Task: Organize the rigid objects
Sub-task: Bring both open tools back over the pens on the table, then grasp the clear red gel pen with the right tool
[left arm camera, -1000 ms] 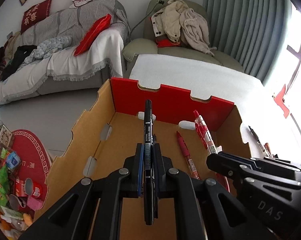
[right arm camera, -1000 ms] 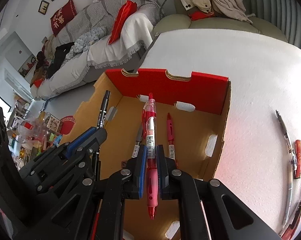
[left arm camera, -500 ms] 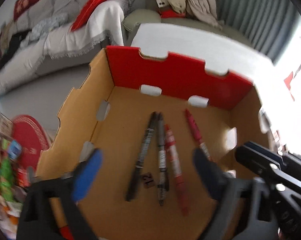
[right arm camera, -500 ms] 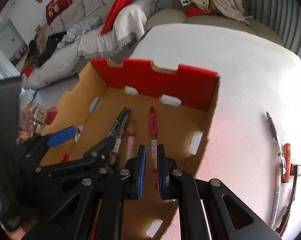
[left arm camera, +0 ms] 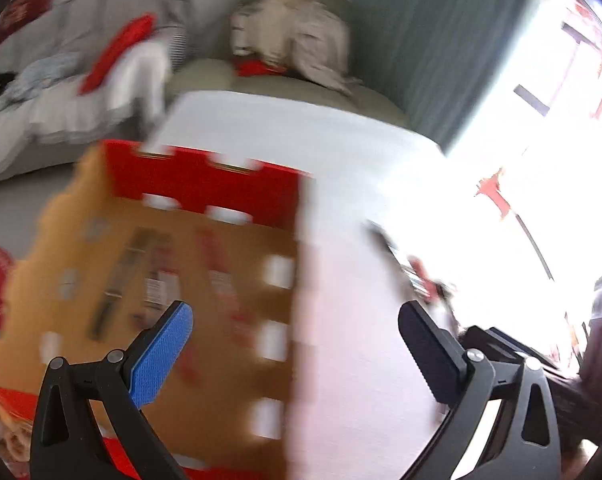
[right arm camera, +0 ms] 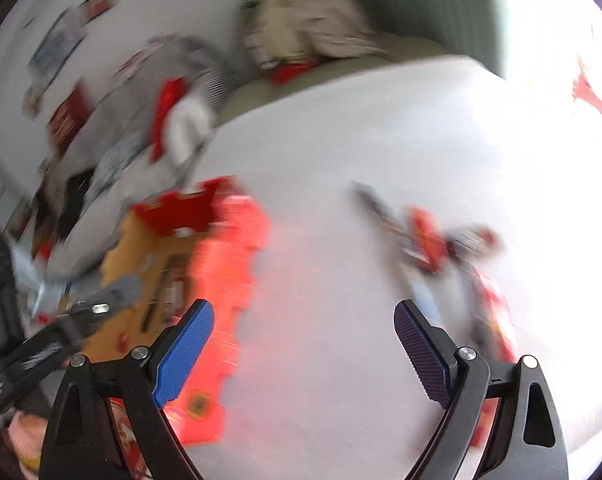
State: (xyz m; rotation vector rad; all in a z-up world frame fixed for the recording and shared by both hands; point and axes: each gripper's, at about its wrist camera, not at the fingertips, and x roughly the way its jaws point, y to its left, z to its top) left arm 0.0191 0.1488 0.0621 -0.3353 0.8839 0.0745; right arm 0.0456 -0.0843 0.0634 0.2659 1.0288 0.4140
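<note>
Standing wide apart with nothing between them, the fingers of the left gripper (left arm camera: 295,344) frame the right wall of the cardboard box (left arm camera: 293,320) and the white counter (left arm camera: 341,152) beside it. One finger (left arm camera: 161,354) shows its blue pad over the box floor; the other hangs over the bare counter. The whole left wrist view is smeared by blur. Inside the box, on the brown floor, several pens (left arm camera: 149,276) lie roughly side by side, dark ones toward the left and red ones (left arm camera: 221,280) toward the right; their exact number cannot be told. The far wall of the box is red.

The right gripper (right arm camera: 303,340) has just been opening, and its fingers are likewise spread with nothing between them, over the bare counter to the right of the box. In that view the box sits at the left with its orange-red outer wall facing the camera, and the left gripper reaches in at the lower left edge. More pens (right arm camera: 429,240), red and dark, lie in a loose group on the counter, well apart from the box, up and to the right of the right gripper's fingers.

A sofa (left arm camera: 61,80) and an armchair heaped with clothes (left arm camera: 293,40) stand beyond the counter.
</note>
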